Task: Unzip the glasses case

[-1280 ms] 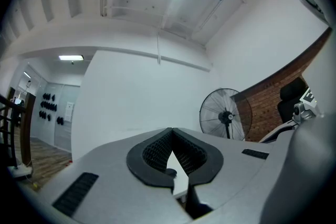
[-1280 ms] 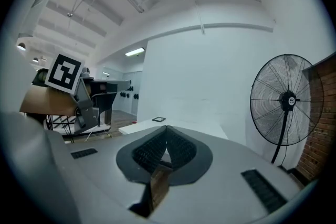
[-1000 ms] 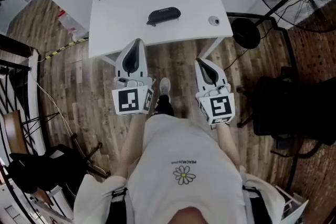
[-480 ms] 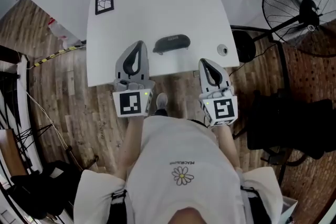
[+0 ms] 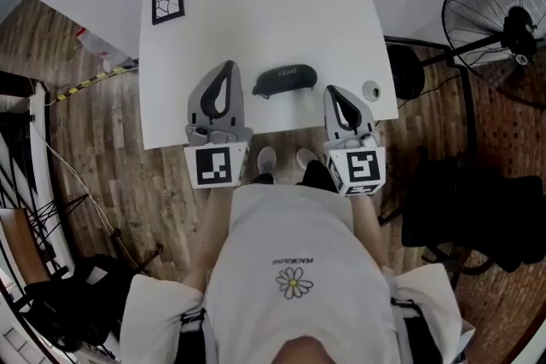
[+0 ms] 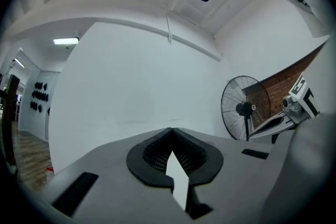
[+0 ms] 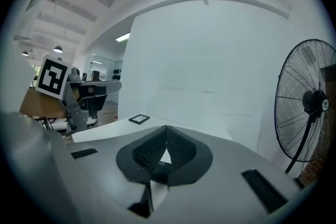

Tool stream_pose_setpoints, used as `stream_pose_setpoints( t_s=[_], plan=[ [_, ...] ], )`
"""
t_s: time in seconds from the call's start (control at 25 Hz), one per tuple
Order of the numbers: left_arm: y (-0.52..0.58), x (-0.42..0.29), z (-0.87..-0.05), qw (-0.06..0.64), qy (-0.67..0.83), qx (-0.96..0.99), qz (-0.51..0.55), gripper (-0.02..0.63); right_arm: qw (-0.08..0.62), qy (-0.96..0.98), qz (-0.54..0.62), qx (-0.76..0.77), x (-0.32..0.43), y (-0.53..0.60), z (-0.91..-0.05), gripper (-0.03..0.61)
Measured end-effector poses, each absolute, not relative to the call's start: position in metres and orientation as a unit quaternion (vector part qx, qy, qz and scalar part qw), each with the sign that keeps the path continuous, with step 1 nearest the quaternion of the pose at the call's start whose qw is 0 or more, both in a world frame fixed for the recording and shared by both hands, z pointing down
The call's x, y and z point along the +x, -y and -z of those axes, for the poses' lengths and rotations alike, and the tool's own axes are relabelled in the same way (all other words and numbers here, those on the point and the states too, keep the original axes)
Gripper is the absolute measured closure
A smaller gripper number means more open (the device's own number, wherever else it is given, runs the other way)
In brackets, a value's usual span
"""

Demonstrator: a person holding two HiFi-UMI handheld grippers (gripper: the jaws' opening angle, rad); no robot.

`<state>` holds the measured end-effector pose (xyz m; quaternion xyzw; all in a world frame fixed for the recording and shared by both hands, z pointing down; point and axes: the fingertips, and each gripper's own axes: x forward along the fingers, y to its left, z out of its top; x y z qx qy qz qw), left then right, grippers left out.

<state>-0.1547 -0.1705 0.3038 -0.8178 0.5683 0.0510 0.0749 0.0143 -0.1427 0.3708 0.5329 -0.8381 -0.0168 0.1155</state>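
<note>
On the white table (image 5: 256, 13) in front of me, the dark, oval, hard-shelled glasses case (image 5: 286, 80) lies flat near the front edge, its long side running left to right, and it has not shifted on the tabletop. What has changed is my own position: a second ago both tools hung over the wooden floor, short of the table, and now they reach over its front edge on either side of the case. My left tongs (image 5: 226, 66) point past the case's left end, close beside it and apart from it. My right tongs (image 5: 333, 90) sit near its right end, also clear of it. The left gripper view shows the left tongs (image 6: 170, 131) clenched tip to tip with nothing held, and the right gripper view shows the right tongs (image 7: 166, 127) clenched and empty too. I cannot make out the zipper or its pull from up here, and the case looks closed. I judge the approach nearly finished and the unzipping not yet begun: one pair of tongs must spread to steady the shell and the other must find the pull. A black-framed square marker card (image 5: 167, 2) lies at the far left corner, well away.
</note>
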Motion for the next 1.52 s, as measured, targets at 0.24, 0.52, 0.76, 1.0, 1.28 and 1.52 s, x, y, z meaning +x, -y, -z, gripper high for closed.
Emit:
stream_pose_setpoints(
  t_s=[0.24, 0.52, 0.76, 1.0, 1.28, 1.52],
  plan=[
    [0.177, -0.143, -0.318, 0.059, -0.598, -0.798, -0.032, 0.6, 0.11, 0.856, 0.007, 0.505, 0.021, 0.168, -0.373, 0.572],
    [0.181, -0.106, -0.326, 0.06, -0.61, -0.79, -0.017, 0.6, 0.104, 0.875, -0.003, 0.474, 0.042, 0.18, -0.378, 0.571],
    [0.189, -0.097, -0.33, 0.059, -0.625, -0.779, 0.002, 0.598, 0.094, 0.881, -0.001, 0.464, 0.048, 0.183, -0.377, 0.571],
    [0.205, -0.078, -0.356, 0.051, -0.596, -0.799, 0.065, 0.598, 0.109, 0.88, -0.044, 0.46, 0.051, 0.194, -0.392, 0.469],
    [0.218, -0.057, -0.436, -0.051, -0.551, -0.819, 0.151, 0.6, 0.182, 0.867, -0.068, 0.459, 0.043, 0.204, -0.444, 0.433],
    [0.227, -0.049, -0.483, -0.092, -0.528, -0.82, 0.202, 0.6, 0.26, 0.852, -0.086, 0.447, 0.036, 0.196, -0.5, 0.43]
  ],
)
